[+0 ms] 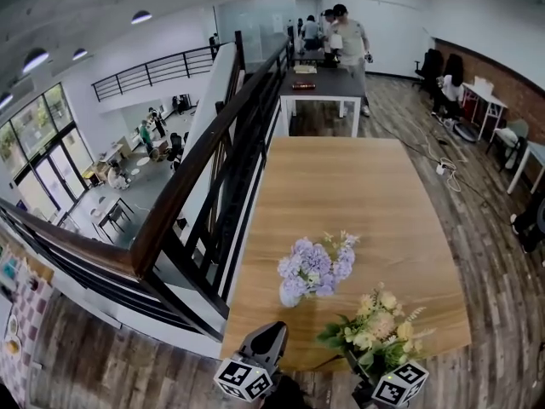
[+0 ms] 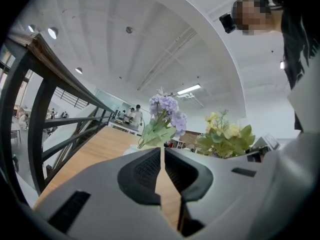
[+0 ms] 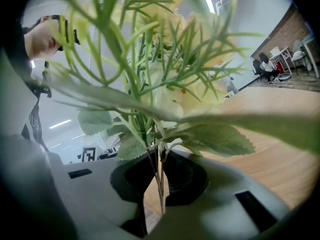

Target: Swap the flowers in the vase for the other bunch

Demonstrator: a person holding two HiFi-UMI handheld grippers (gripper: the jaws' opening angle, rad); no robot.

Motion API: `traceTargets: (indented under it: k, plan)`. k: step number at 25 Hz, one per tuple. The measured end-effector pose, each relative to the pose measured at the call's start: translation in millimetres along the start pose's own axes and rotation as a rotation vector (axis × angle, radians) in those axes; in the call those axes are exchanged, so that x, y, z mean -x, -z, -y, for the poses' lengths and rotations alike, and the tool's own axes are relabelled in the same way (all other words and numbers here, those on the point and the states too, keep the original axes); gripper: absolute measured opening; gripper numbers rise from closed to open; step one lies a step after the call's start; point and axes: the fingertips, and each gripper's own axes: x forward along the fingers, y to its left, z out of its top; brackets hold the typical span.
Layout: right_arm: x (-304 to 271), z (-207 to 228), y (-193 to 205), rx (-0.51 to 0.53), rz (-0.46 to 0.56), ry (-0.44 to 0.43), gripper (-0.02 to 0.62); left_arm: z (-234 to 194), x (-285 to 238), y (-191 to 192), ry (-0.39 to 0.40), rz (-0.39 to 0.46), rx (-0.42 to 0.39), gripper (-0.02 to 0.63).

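wooden table (image 1: 358, 186); vase (image 1: 289, 295) of purple flowers (image 1: 317, 262) upright near front edge

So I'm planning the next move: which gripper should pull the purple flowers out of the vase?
Left. The left gripper is shut and empty, pointing at the purple flowers in the vase; the right gripper is shut on the yellow bunch by its stems.

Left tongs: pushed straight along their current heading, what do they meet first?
Probably the white vase with the purple flowers, standing almost dead ahead of the shut left tongs across bare wooden table. How near is hard to judge.
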Motion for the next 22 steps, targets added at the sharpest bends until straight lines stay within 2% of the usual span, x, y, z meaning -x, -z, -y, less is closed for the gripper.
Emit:
traceTargets:
  k: [2, 4, 6, 10, 19, 22]
  plan:
    - [-0.4, 4.3, -3.5, -0.022, 0.013, 0.002, 0.054, -6.8, -8.4, -1.7, 0.0, 0.009, 0.001, 0.035]
    - [-2.1, 6.9, -9.8, -0.03, 0.033, 0.001, 0.054, -13.4, -17.6, -3.5, -0.001, 0.016, -0.004, 0.12]
    - [-5.5, 8.9, -15.3, -0.028, 0.048, -0.001, 0.054, -20.4, -26.4, -3.3, -0.007, 0.015, -0.018, 0.126]
    - [-11.8, 15.9, -21.1, -0.016, 0.051, 0.005, 0.054, -33.1, -43.4, -1.8, -0.024, 0.009, -0.034, 0.178]
    - [-18.5, 31.0, -25.2, -0.071, 0.072, 0.022, 0.054, -39.9, -77.1, -2.1, 0.005, -0.029, -0.153, 0.207]
    - [-21.4, 31.6, -28.1, -0.074, 0.072, 0.016, 0.054, -40.0, -84.7, -4.3, 0.013, -0.025, -0.159, 0.212]
